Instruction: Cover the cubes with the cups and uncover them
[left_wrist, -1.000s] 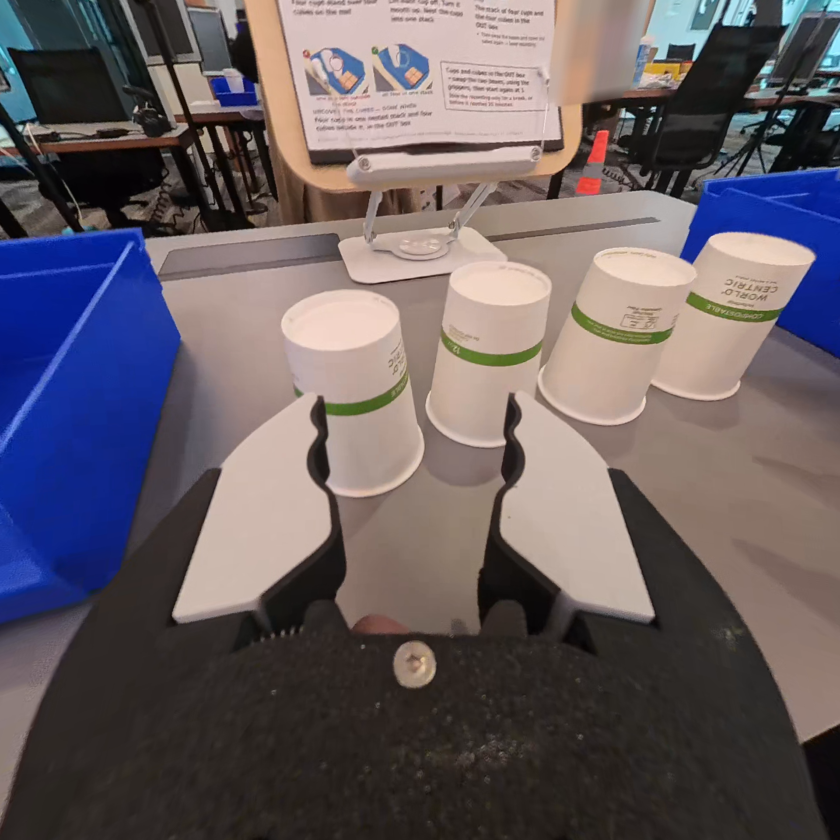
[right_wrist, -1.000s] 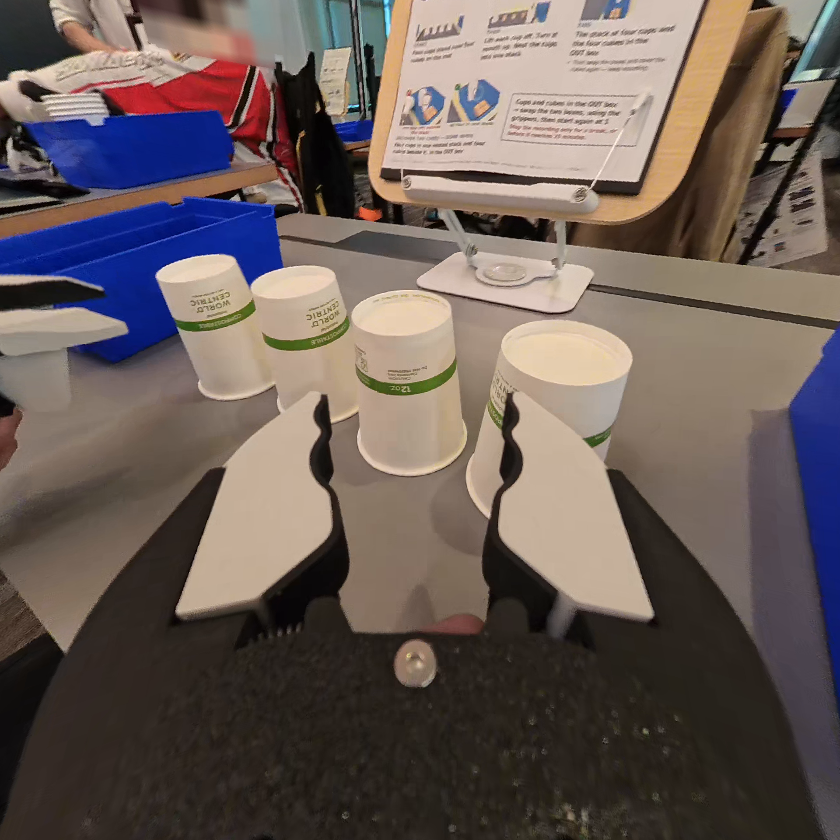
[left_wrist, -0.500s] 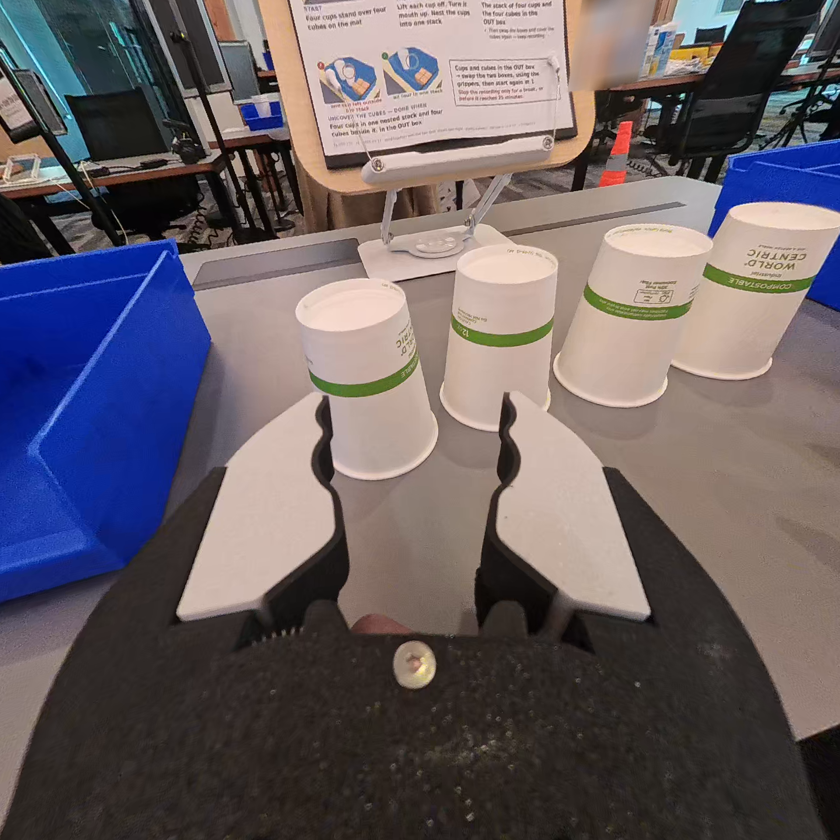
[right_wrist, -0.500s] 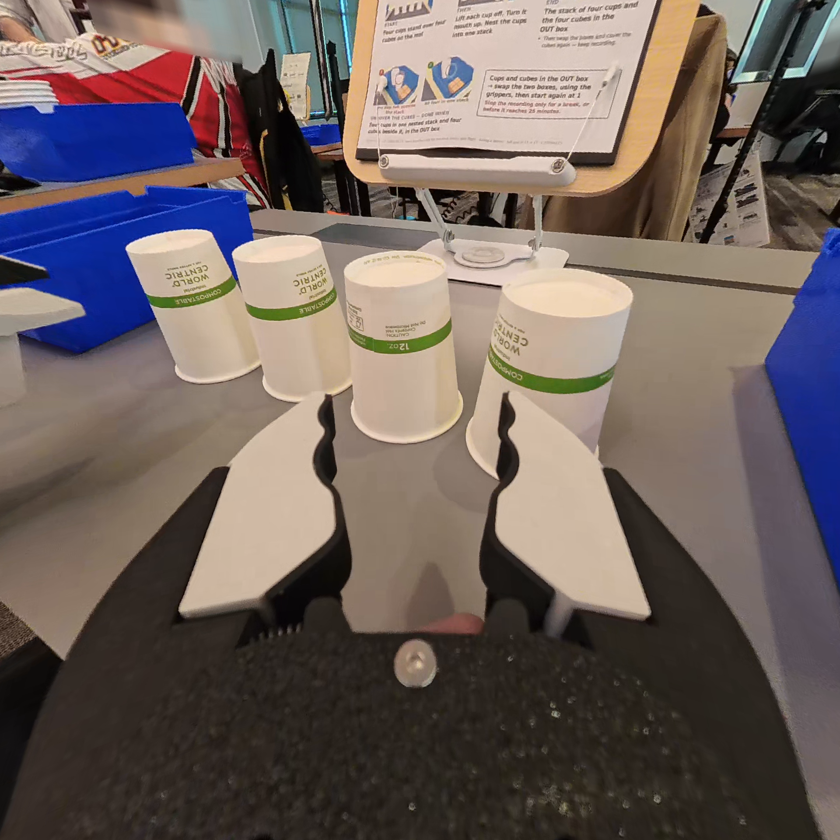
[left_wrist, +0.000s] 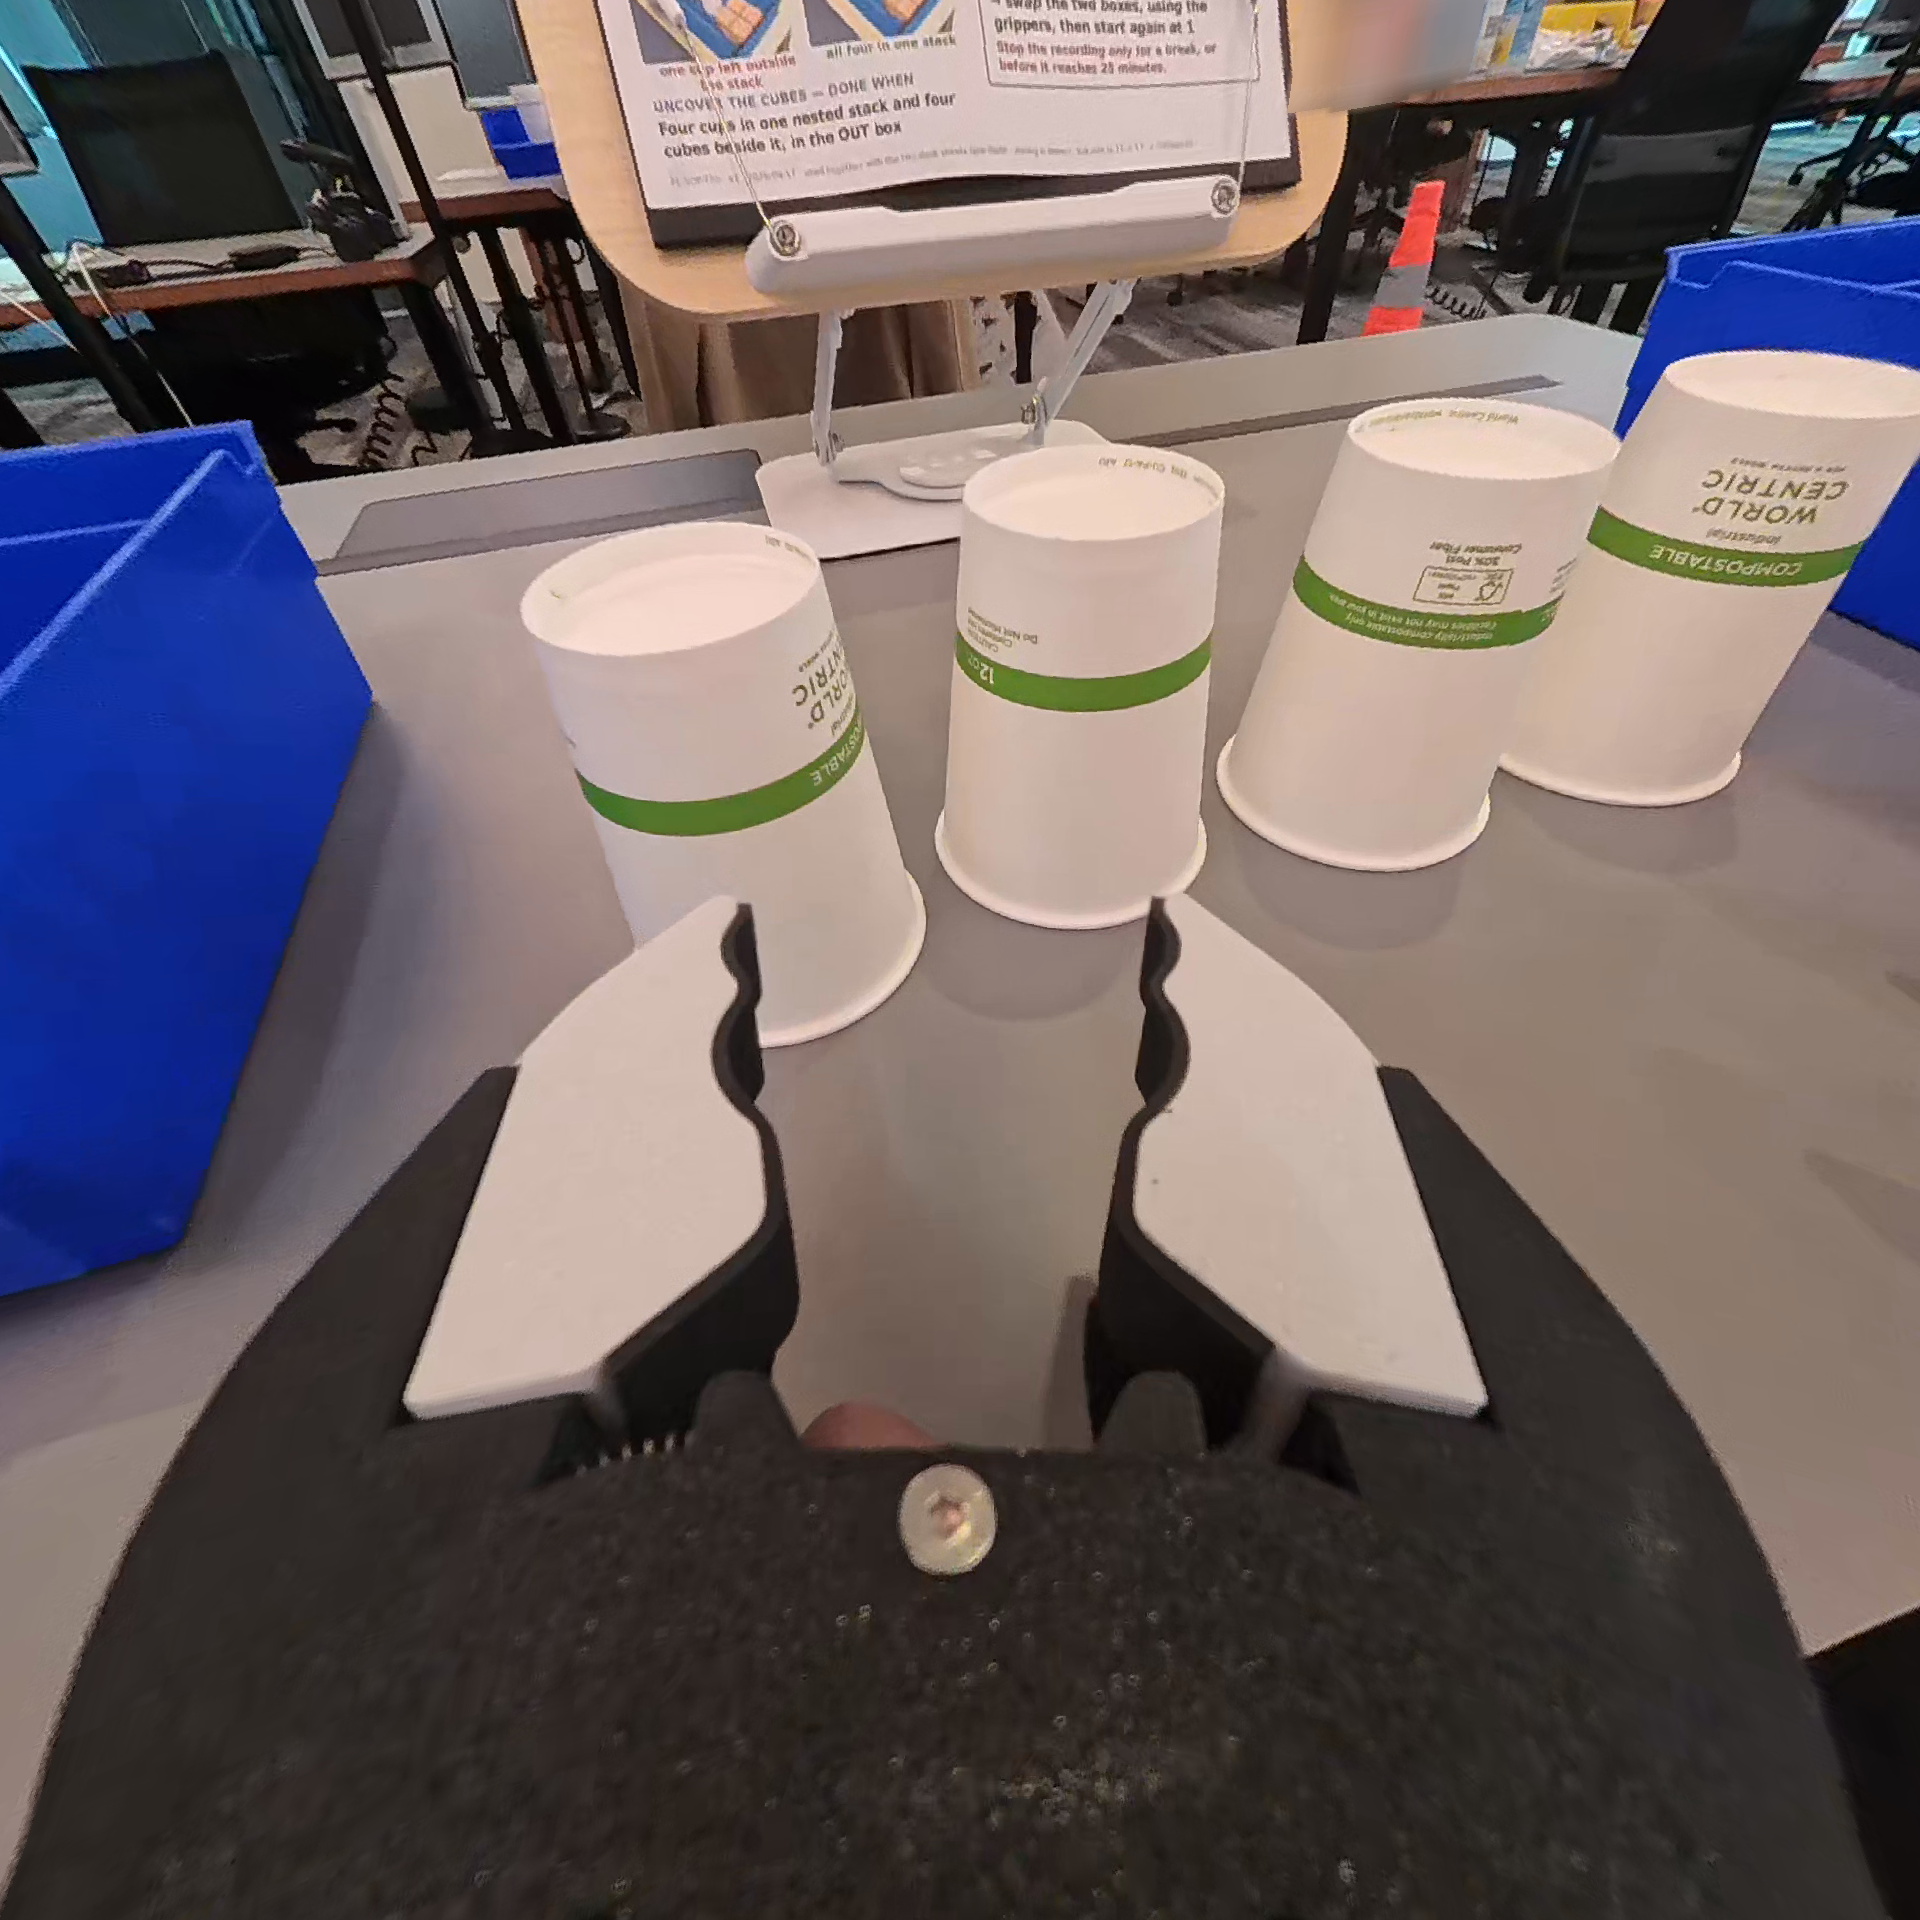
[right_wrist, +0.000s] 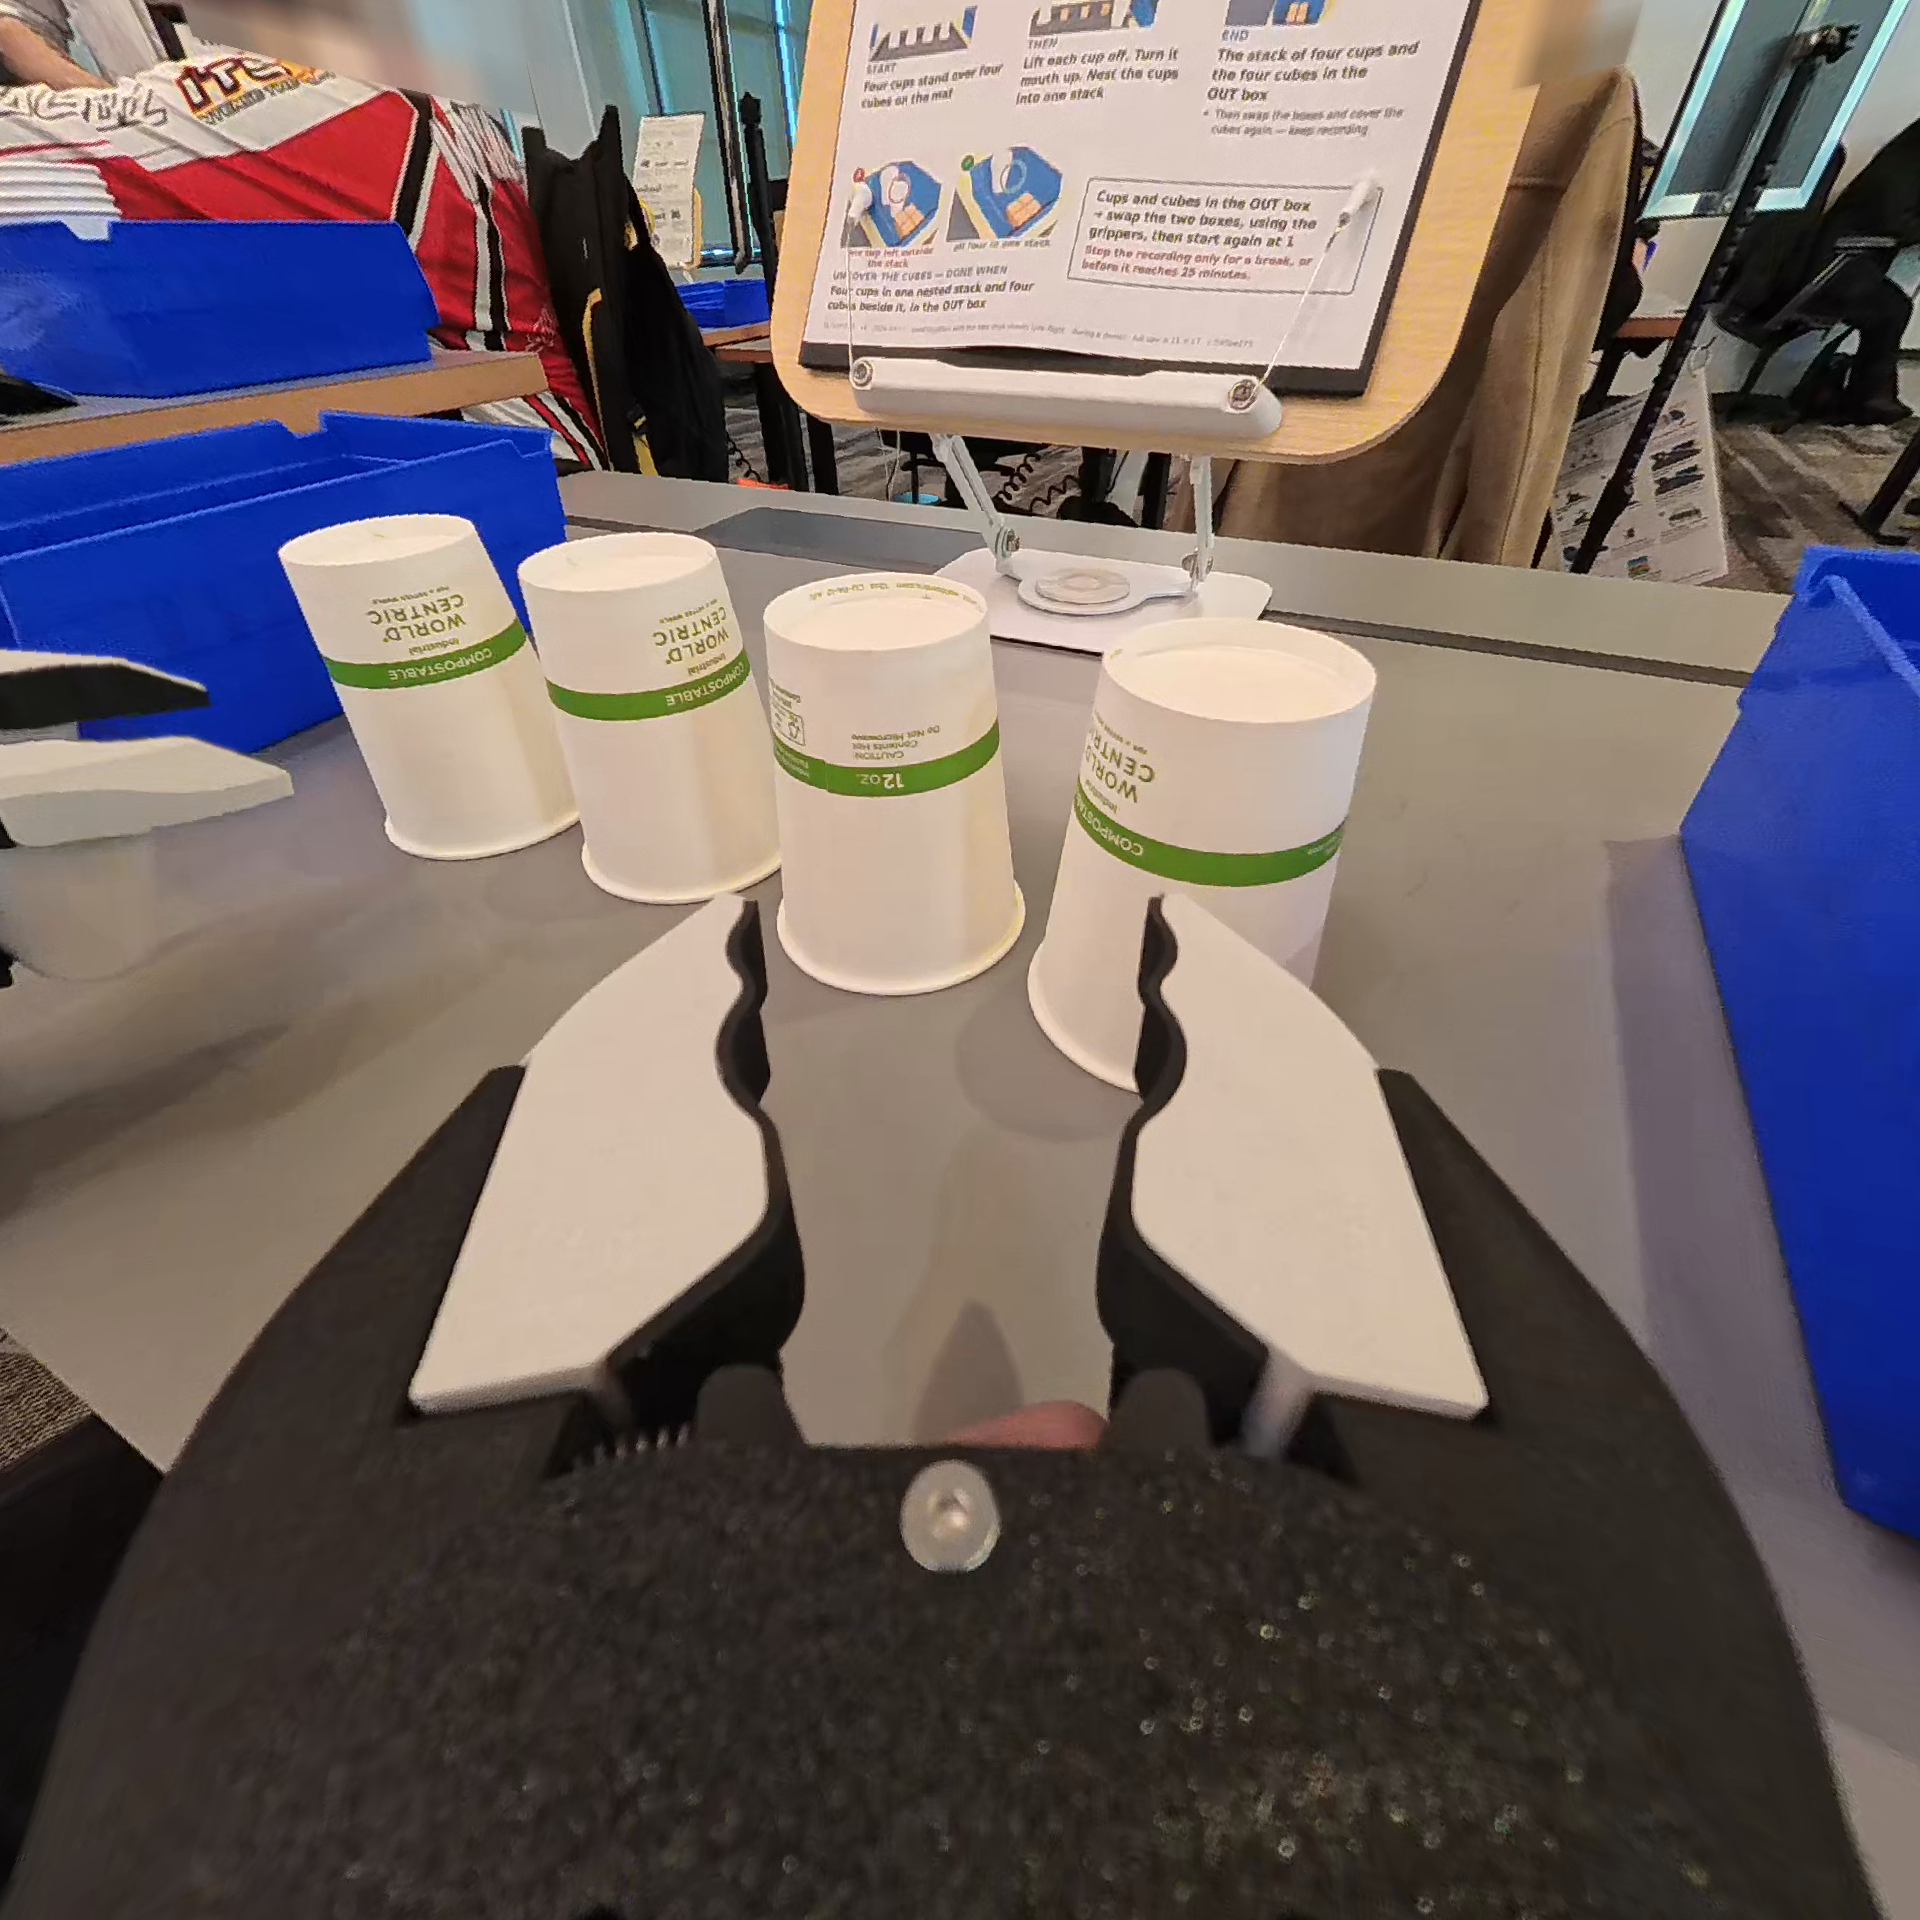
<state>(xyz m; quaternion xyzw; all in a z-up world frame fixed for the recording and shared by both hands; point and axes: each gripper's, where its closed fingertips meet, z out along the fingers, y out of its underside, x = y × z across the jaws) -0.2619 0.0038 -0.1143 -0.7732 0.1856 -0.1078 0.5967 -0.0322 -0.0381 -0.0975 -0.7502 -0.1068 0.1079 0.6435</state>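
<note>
Several white paper cups with green bands stand upside down in a row on the grey table (left_wrist: 1558, 1039). No cubes show; the cups hide whatever is under them. In the left wrist view my left gripper (left_wrist: 945, 935) is open and empty, just in front of the leftmost cup (left_wrist: 717, 748), with the second cup (left_wrist: 1081, 707) ahead to the right. In the right wrist view my right gripper (right_wrist: 945, 930) is open and empty, its right finger in front of the rightmost cup (right_wrist: 1216, 821). The left gripper's fingers (right_wrist: 125, 790) show at the left edge.
A blue bin (left_wrist: 135, 831) stands at the table's left, another blue bin (right_wrist: 1808, 987) at the right. A stand with an instruction sheet (left_wrist: 956, 156) stands behind the cups. Other desks, chairs and a person in a red top (right_wrist: 312, 156) lie beyond.
Both grippers have come lower and a little closer to the cups, which now look larger. Both have stayed open. The cups have not moved.
</note>
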